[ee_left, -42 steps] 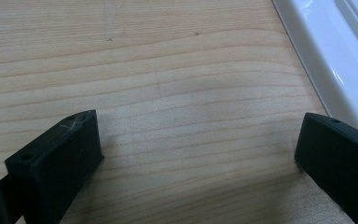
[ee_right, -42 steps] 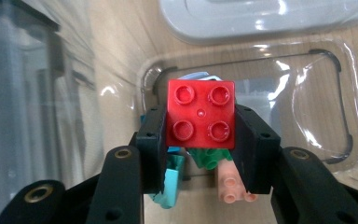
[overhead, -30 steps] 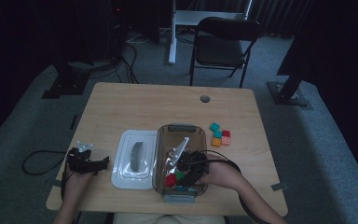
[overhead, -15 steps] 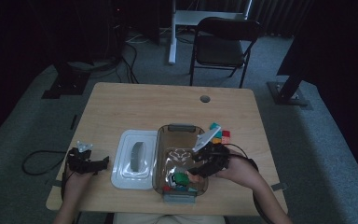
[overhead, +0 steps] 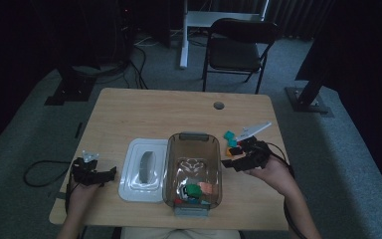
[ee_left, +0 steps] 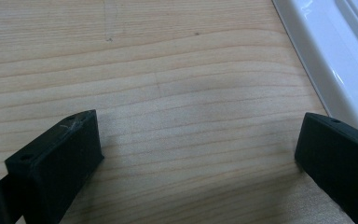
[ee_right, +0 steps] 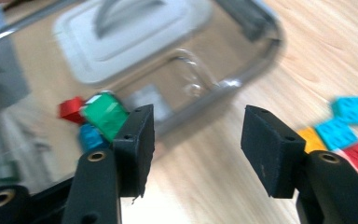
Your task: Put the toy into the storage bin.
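Tabletop (overhead: 129, 109) | right tongs (ee_right: 196, 140) empty, just been opening beside bin (overhead: 171, 164), near bricks (ee_right: 349, 121) | left tongs (ee_left: 196, 158) spread wide

Dim room, grey carpet (overhead: 40, 124), black folding chair (overhead: 236, 47) beyond the wooden table (overhead: 179, 112).

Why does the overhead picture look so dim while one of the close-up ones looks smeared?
In the high view the room is dark and only the table catches light; in the right gripper view the clear bin and the bricks are smeared by motion blur while the right gripper stays sharp; the left gripper view is bright and crisp, with soft shadows beneath the left gripper.
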